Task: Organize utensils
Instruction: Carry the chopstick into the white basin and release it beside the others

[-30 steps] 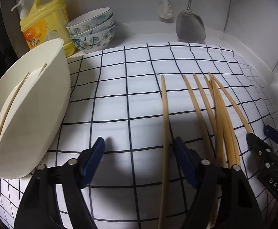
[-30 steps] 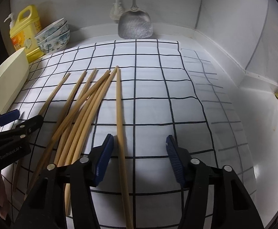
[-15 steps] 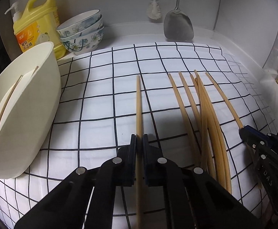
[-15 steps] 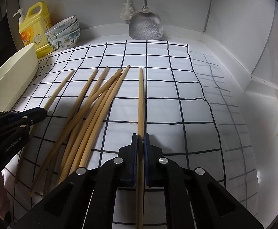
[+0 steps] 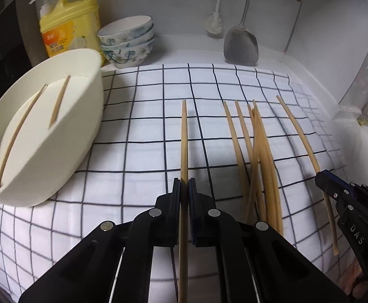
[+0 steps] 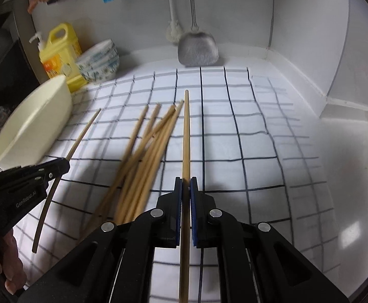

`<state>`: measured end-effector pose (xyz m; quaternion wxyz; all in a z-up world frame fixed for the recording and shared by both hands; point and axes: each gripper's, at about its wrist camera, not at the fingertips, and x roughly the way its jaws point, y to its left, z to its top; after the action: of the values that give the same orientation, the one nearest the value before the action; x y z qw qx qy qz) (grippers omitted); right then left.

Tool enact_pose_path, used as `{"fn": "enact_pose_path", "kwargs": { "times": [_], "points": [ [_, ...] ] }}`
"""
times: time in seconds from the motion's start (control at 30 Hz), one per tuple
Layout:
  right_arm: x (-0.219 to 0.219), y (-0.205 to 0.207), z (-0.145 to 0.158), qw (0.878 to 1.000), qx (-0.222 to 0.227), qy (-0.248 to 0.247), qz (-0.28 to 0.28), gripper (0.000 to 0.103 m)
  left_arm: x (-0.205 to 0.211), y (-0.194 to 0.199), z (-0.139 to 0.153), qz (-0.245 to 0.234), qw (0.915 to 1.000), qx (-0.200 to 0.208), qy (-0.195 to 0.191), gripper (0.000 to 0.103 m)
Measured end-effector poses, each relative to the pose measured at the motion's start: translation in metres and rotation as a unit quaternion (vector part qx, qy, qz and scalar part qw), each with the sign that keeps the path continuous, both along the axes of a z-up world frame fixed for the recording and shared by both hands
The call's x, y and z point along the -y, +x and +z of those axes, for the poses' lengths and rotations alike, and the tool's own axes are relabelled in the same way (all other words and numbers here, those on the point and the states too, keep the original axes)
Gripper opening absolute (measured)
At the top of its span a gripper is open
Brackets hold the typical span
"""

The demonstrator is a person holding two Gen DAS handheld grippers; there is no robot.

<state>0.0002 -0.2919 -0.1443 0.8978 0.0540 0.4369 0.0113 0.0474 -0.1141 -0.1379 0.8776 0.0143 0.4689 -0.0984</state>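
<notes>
Left gripper (image 5: 184, 189) is clamped on one chopstick (image 5: 184, 136) — right gripper (image 6: 186, 189) pinches another chopstick (image 6: 186, 131). Loose chopsticks (image 5: 257, 151) lie between them on the checked cloth (image 5: 138, 131). The cream bowl (image 5: 83, 116), at left, holds two.

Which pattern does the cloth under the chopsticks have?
The cloth is white with a grid of thin black lines; the left wrist view shows it best.

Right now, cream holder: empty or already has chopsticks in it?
Not empty. The cream holder lies tipped on the checked cloth, and two chopsticks show inside its open mouth.
</notes>
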Motion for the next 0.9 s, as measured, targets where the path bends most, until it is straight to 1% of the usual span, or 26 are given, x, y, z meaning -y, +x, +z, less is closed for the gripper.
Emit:
{"fn": "enact_pose_path", "kwargs": {
  "times": [0.1, 0.23, 0.3, 0.4, 0.5, 0.6, 0.7, 0.77, 0.9],
  "points": [
    [-0.002, -0.007, 0.022, 1.0, 0.011, 0.007, 0.01, 0.006, -0.01, -0.011, 0.023, 0.016, 0.9999, 0.003, -0.005, 0.007],
    [-0.01, -0.011, 0.05, 0.999, 0.024, 0.015, 0.03, 0.006, -0.032, -0.028, 0.064, 0.044, 0.9986, 0.027, -0.006, 0.007],
    [-0.019, -0.011, 0.066, 0.998, 0.031, 0.017, 0.045, 0.006, -0.047, -0.035, 0.085, 0.061, 0.9973, 0.041, -0.007, 0.007],
    [-0.038, -0.011, 0.085, 0.997, 0.039, 0.02, 0.066, 0.006, -0.072, -0.041, 0.11, 0.081, 0.9953, 0.052, -0.01, 0.007],
    [-0.063, -0.006, 0.099, 0.995, 0.041, 0.033, 0.088, 0.006, -0.101, -0.042, 0.126, 0.098, 0.9933, 0.061, -0.007, 0.007],
    [-0.092, 0.0, 0.106, 0.993, 0.042, 0.036, 0.103, 0.006, -0.13, -0.038, 0.135, 0.111, 0.9916, 0.065, -0.004, 0.007],
    [-0.132, 0.015, 0.117, 0.991, 0.045, 0.05, 0.113, 0.006, -0.16, -0.03, 0.142, 0.113, 0.9909, 0.072, 0.001, 0.007],
    [-0.155, 0.026, 0.121, 0.991, 0.048, 0.053, 0.113, 0.006, -0.181, -0.018, 0.145, 0.114, 0.9907, 0.075, 0.009, 0.007],
    [-0.205, 0.057, 0.125, 0.991, 0.049, 0.059, 0.111, 0.006, -0.223, 0.014, 0.146, 0.098, 0.9922, 0.076, 0.003, 0.007]
  ]
}}
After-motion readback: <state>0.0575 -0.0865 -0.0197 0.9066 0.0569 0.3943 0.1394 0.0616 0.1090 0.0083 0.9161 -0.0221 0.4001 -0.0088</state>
